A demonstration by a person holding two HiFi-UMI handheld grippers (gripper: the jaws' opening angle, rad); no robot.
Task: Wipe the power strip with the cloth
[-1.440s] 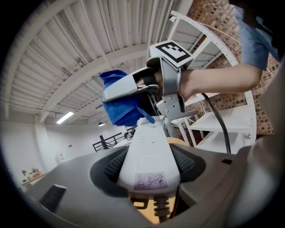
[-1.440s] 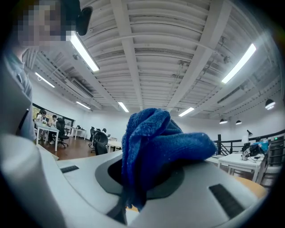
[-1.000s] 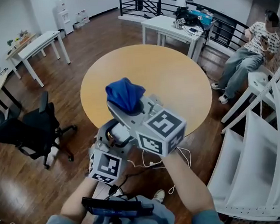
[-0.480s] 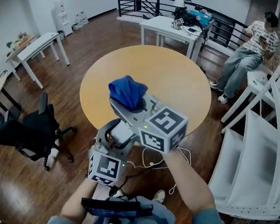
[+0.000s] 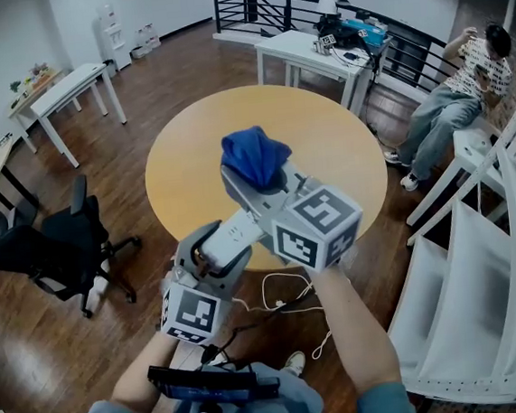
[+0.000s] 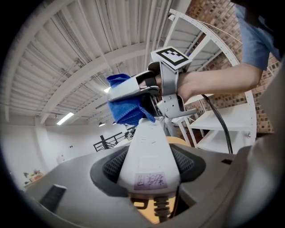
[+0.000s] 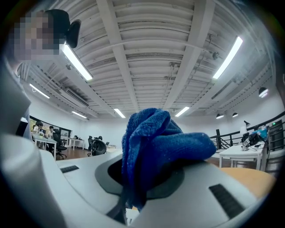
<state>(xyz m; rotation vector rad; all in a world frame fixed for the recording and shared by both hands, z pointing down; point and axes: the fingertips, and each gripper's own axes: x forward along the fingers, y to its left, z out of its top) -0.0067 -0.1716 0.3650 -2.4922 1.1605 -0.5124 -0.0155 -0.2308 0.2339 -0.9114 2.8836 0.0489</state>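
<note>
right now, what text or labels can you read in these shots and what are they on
Too blurred to read: handwriting on the sticker on the power strip.
No words: the marker cubes bear only black square patterns.
No tag shows on the cloth.
Nothing else is legible.

A round tan table (image 5: 325, 149) stands on the dark wooden floor (image 5: 131, 113).

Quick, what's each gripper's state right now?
Left gripper: closed on the power strip.
Right gripper: closed on the blue cloth.
</note>
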